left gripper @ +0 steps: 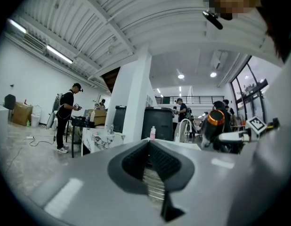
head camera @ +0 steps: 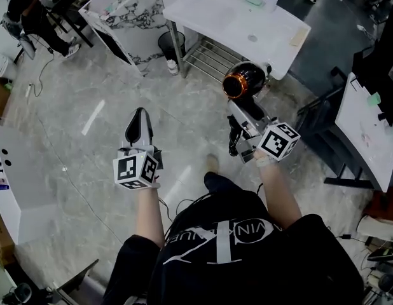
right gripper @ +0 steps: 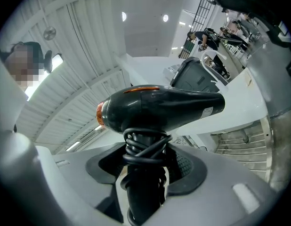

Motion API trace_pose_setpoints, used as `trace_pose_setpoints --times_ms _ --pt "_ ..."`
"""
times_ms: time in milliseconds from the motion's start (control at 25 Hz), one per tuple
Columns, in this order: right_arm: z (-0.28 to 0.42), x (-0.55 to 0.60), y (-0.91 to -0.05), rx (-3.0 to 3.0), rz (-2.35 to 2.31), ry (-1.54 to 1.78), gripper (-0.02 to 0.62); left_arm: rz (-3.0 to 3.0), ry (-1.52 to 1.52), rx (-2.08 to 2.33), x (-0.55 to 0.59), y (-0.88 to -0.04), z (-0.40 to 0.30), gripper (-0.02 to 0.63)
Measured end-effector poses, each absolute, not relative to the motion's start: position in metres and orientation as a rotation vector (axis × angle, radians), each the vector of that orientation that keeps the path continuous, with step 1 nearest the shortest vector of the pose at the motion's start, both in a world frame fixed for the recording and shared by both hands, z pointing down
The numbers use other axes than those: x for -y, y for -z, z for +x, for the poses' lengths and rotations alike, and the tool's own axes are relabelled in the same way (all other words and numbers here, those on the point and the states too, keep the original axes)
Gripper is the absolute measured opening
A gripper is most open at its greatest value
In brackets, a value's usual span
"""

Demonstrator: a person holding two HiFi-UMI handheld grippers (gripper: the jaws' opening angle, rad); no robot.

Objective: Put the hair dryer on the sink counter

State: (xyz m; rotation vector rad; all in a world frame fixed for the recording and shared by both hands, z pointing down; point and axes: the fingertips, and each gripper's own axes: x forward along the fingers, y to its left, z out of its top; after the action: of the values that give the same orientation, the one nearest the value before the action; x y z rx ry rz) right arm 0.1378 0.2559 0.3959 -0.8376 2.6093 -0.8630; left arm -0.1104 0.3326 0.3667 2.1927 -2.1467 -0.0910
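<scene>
The black hair dryer [head camera: 244, 81] with an orange ring at its rear is held up over the floor, just short of the white sink counter [head camera: 209, 14]. My right gripper [head camera: 247, 110] is shut on its handle, which has the cord wound round it. In the right gripper view the hair dryer [right gripper: 159, 107] stands upright between the jaws of the right gripper [right gripper: 145, 173], with the counter [right gripper: 239, 102] behind it. My left gripper [head camera: 139, 116] is level over the floor to the left, its jaws together and holding nothing. In the left gripper view the left gripper [left gripper: 148, 161] points toward the counter.
A wire shelf [head camera: 206, 56] sits under the counter, with a black bin [head camera: 171, 43] beside it. A marble-patterned table [head camera: 130, 11] stands at the far left and a white board [head camera: 368, 126] at the right. A person [left gripper: 65, 117] stands at a desk far off.
</scene>
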Motion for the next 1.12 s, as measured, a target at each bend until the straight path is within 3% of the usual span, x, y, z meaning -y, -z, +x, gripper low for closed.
trace_pose_setpoints --times_ms 1120 --pt "0.136 -0.074 -0.402 -2.599 -0.912 0.868 0.260 2.318 0.055 2.033 -0.122 -0.359 -0.102 0.000"
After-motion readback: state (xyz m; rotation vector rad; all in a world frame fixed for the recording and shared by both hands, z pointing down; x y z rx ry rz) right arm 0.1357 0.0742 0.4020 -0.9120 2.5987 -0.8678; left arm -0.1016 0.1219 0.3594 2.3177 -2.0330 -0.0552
